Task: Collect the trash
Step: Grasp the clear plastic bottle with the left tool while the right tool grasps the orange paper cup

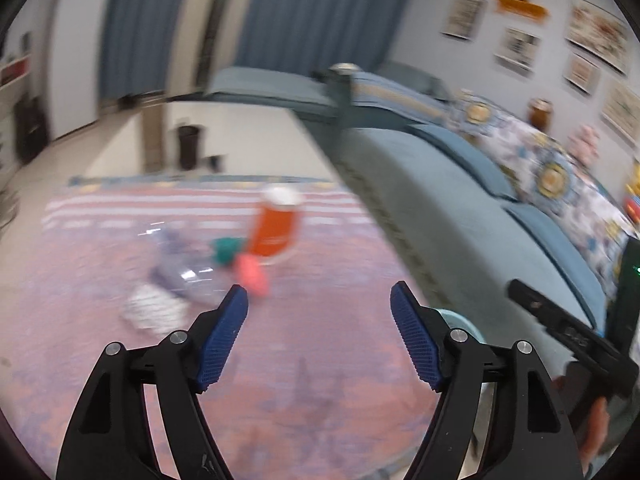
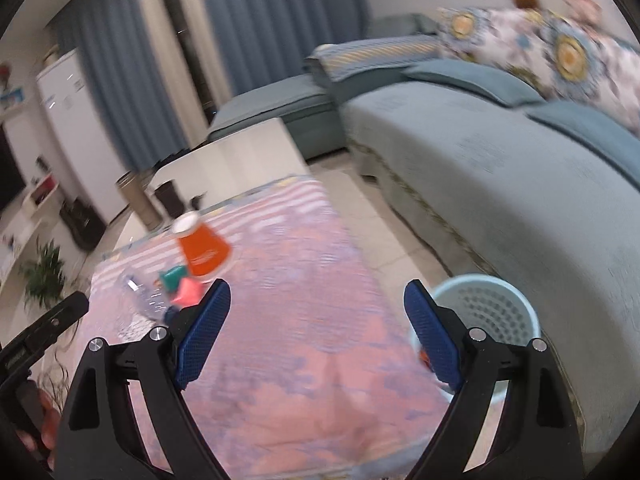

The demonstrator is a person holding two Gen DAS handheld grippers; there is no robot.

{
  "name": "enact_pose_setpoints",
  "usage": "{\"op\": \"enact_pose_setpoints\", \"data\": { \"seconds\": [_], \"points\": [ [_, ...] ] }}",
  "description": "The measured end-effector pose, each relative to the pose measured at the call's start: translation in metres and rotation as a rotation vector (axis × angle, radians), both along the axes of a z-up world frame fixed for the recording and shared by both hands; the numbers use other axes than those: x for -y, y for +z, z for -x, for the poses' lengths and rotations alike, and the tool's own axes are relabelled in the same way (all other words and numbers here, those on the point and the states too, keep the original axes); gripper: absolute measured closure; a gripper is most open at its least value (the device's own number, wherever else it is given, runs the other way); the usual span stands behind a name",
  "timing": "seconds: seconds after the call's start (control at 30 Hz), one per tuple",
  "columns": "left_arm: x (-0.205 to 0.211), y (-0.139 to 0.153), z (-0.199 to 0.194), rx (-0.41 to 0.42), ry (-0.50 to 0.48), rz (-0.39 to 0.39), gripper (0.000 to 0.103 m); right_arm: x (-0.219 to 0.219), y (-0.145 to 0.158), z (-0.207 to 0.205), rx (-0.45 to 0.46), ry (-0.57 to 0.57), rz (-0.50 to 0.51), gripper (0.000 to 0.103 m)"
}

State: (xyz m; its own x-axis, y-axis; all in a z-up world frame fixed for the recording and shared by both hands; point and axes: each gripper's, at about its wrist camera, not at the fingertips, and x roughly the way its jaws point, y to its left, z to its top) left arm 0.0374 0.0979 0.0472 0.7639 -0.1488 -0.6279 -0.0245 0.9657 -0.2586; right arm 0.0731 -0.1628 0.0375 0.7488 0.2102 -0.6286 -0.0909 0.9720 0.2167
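Note:
On the table's pink patterned cloth [image 1: 320, 360] [image 2: 300, 340] an orange paper cup [image 1: 276, 228] [image 2: 204, 252] stands upside down. Beside it lie a teal crumpled piece [image 1: 226, 249] [image 2: 173, 278], a pink piece [image 1: 252, 276] [image 2: 187, 292], a clear plastic bottle [image 1: 180, 264] [image 2: 146, 300] and a white patterned wrapper [image 1: 154, 308]. My left gripper [image 1: 319, 292] hangs open and empty above the cloth, short of the pile. My right gripper [image 2: 317, 286] is open and empty too, with the pile to its left. A light blue perforated basket [image 2: 484, 312] [image 1: 460, 318] stands on the floor to the right of the table.
A long blue sofa [image 1: 460, 200] [image 2: 500, 180] with patterned cushions runs along the right. A black bin [image 1: 188, 146] and a cardboard tube [image 2: 136, 196] stand beyond the table. A potted plant [image 2: 44, 276] is at the left. Both views are motion-blurred.

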Motion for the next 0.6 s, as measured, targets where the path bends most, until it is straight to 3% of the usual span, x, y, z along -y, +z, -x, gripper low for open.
{"op": "enact_pose_setpoints", "data": {
  "seconds": [0.13,0.2,0.43,0.6],
  "points": [
    [-0.043,-0.015,-0.017,-0.032,0.095,-0.001,0.031,-0.056,-0.007,-0.023,0.033,0.104,0.032,0.019],
    [-0.061,-0.03,-0.029,-0.052,0.127,0.044,0.026,-0.082,-0.016,-0.039,0.042,0.156,0.064,0.019],
    [-0.104,-0.095,-0.08,-0.104,0.318,0.228,0.026,-0.147,-0.053,-0.104,0.06,0.257,0.125,0.019],
    [-0.117,-0.123,-0.107,-0.124,0.396,0.262,0.026,-0.177,-0.09,-0.154,0.022,0.283,0.121,0.019]
  ]
}}
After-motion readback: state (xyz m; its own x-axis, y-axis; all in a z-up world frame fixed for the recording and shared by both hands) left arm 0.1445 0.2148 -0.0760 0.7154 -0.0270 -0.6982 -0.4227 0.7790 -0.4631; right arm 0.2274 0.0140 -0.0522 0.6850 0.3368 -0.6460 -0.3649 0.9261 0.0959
